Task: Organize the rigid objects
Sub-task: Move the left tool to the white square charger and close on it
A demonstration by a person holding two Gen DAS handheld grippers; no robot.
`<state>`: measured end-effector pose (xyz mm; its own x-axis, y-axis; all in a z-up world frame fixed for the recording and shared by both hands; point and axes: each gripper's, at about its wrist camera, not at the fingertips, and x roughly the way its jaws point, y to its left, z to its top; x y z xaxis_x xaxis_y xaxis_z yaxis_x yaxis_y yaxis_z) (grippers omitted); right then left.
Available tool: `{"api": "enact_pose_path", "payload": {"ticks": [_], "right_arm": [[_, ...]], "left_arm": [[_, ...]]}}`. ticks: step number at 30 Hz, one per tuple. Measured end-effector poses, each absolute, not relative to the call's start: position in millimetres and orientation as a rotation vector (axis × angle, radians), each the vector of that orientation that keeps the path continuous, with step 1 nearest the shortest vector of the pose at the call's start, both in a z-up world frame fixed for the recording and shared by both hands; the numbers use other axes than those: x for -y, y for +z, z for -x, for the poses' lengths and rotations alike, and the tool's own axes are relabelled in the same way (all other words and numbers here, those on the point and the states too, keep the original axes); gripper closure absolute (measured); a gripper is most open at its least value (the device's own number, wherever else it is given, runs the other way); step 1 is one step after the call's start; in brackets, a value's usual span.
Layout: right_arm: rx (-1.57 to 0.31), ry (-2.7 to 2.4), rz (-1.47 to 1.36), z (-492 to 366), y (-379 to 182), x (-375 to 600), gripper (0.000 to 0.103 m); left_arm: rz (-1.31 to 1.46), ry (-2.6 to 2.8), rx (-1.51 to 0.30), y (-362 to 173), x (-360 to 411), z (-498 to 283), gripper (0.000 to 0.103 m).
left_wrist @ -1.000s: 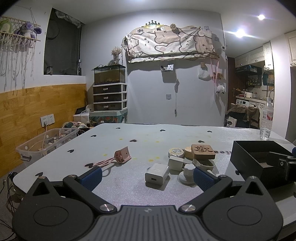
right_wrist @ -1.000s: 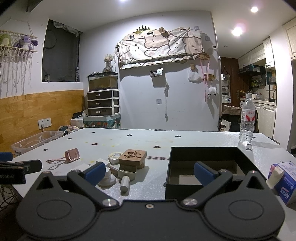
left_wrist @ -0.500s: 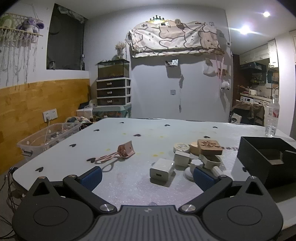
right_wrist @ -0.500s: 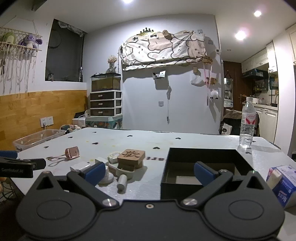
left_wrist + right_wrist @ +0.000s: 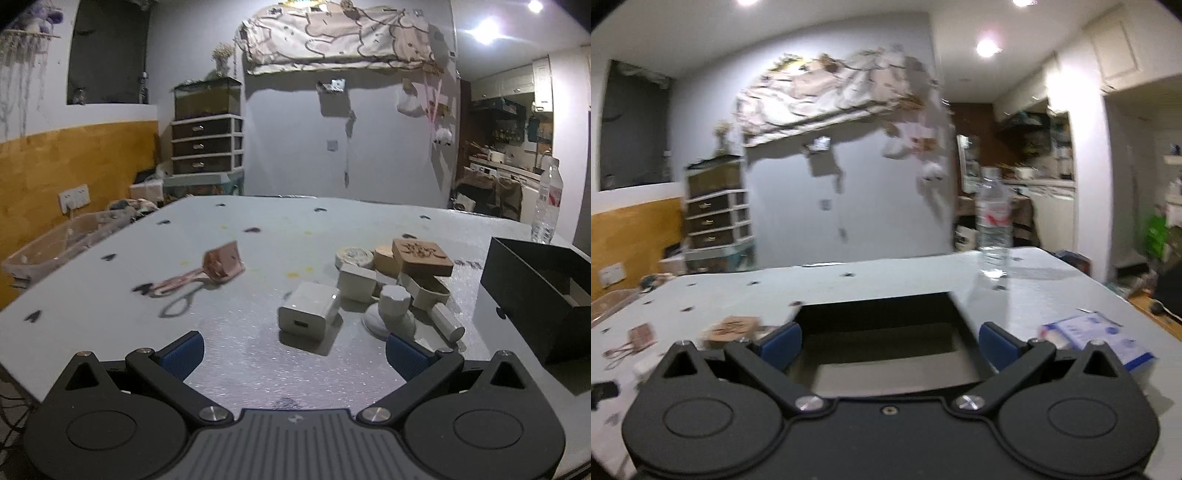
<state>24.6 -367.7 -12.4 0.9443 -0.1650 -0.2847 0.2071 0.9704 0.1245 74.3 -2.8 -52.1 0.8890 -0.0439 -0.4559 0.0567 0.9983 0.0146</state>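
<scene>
My left gripper [image 5: 294, 354] is open and empty, low over the table, with a white charger cube [image 5: 309, 312] just ahead between its fingers. Behind the cube lies a cluster: a carved wooden box [image 5: 422, 256], a round tin [image 5: 354, 257], a white block [image 5: 356, 283], a white knob on a disc [image 5: 392, 310] and a white cylinder [image 5: 448, 324]. A pink clip with a strap [image 5: 221, 266] lies to the left. An open black box [image 5: 543, 284] stands at the right. My right gripper [image 5: 890, 343] is open and empty over the black box [image 5: 886, 354].
A water bottle [image 5: 993, 229] stands at the far right of the table [image 5: 258, 236]. A blue and white carton [image 5: 1097, 341] lies right of the black box. A clear plastic bin [image 5: 62, 240] sits off the table's left edge.
My left gripper has moved forward toward the charger cube. My right gripper has moved forward and swung right over the black box; its view is blurred by motion.
</scene>
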Motion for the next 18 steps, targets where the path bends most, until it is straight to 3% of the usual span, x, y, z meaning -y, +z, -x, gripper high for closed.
{"api": "enact_pose_path", "payload": {"ticks": [5, 7, 14, 18], "right_arm": [[-0.362, -0.256, -0.186, -50, -18, 406, 0.003], [-0.391, -0.263, -0.181, -59, -22, 418, 0.02], [-0.502, -0.221, -0.198, -96, -33, 442, 0.053], [-0.602, -0.214, -0.21, -116, -40, 444, 0.086]], "left_arm": [[0.019, -0.094, -0.534, -61, 0, -95, 0.0], [0.015, -0.089, -0.548, -64, 2, -102, 0.0], [0.05, -0.115, -0.599, -73, 1, -123, 0.0], [0.061, -0.111, -0.609, -74, 1, -136, 0.003]]}}
